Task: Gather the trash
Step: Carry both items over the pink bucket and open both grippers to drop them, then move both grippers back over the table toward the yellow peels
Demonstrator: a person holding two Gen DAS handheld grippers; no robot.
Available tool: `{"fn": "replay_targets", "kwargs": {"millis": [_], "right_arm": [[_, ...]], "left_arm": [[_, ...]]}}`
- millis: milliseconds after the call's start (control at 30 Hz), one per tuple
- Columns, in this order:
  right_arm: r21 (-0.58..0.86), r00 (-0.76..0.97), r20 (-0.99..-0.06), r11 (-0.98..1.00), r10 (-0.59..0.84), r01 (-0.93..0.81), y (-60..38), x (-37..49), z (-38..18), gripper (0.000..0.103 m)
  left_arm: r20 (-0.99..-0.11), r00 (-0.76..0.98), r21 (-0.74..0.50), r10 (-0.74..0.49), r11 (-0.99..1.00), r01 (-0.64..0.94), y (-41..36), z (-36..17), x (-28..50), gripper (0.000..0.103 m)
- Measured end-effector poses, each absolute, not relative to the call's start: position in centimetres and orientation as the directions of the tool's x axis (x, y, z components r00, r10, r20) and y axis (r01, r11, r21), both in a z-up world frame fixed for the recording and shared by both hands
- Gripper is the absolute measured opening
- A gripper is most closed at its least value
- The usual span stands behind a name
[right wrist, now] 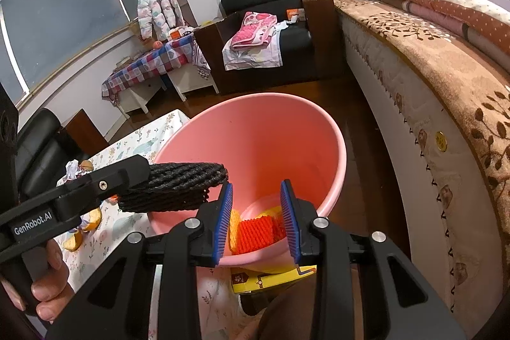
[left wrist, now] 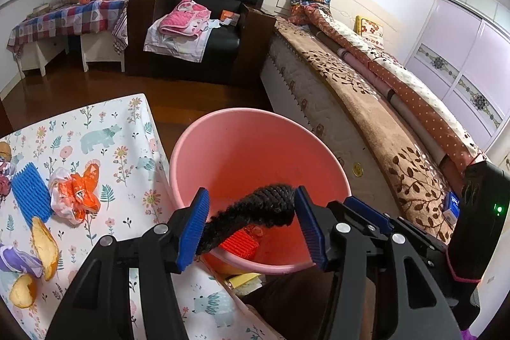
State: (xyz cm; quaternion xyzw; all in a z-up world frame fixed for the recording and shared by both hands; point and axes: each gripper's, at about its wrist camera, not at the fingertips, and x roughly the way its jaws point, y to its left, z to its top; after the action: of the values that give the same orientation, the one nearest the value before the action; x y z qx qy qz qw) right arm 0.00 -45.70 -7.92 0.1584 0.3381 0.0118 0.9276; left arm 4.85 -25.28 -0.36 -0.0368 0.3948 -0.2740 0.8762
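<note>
Roughly midway. Left claw (left wrist: pixel 250 223) is pinching a black woven rope mat (left wrist: pixel 255 209), held over the near rim of the pink bin (left wrist: pixel 223 123); not dropped yet. Right claw (right wrist: pixel 256 220) is spread with nothing between its pads, hovering over the bin mouth.

Already in the bin: an orange foam net (right wrist: pixel 256 236) and a yellow piece (right wrist: pixel 234 228) beside it at the bottom.

Left on the worktop (left wrist: pixel 105 117): blue foam net (left wrist: pixel 30 193), crumpled orange-and-white plastic bag (left wrist: pixel 75 191) just beside it, peel pieces (left wrist: pixel 44 247), a purple scrap (left wrist: pixel 19 260) at the near left edge, and more crumpled bits at the far left, cut off by the frame.

Surroundings: bed (left wrist: pixel 366 104) close on the right of the bin, black armchair (left wrist: pixel 204 21) behind, yellow box (right wrist: pixel 271 278) under the bin's near edge. Nothing blocks the drop; judging by spacing, the two claws crowd each other over the bin.
</note>
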Motion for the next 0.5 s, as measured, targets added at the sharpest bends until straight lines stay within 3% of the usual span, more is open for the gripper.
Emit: {"fn": "replay_targets", "kwargs": {"millis": [133,500], "right_arm": [[0.302,0.772,-0.623,0.949,0.129,0.085,-45.7,0.0,-7.9,0.032],[0.296,0.782,-0.608,0.953,0.137,0.064,-44.9,-0.4,-7.3,0.032]], "left_arm": [[-0.667,0.533,-0.294,-0.520,0.842,0.453,-25.2,-0.2,4.8,0.062],[-0.672,0.562,-0.269,-0.482,0.866,0.421,-24.2,-0.1,4.3,0.062]]}}
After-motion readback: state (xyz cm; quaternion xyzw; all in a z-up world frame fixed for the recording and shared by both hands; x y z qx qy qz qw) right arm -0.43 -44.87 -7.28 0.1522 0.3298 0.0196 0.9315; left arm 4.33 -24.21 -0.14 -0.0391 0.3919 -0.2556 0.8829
